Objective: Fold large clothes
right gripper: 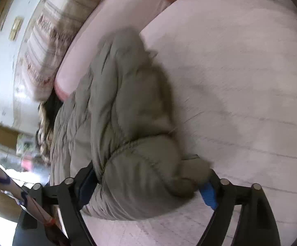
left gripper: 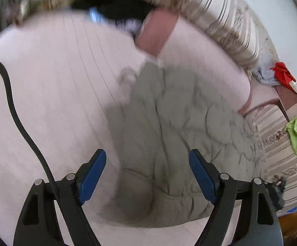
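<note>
The left gripper [left gripper: 147,174] gapes wide over the jacket [left gripper: 169,135]. The right gripper [right gripper: 148,182], wide too, straddles the jacket's near edge; whether it grips, I cannot tell. Bare bed [right gripper: 240,71] lies right of it.

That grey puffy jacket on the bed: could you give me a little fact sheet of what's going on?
garment: grey quilted jacket, bunched up, not folded flat
surface: pale pink bed cover
left gripper: open above the jacket, nothing between its fingers
right gripper: fingers wide, a jacket fold between them; whether they press it is unclear
nearby: striped pillow
</note>
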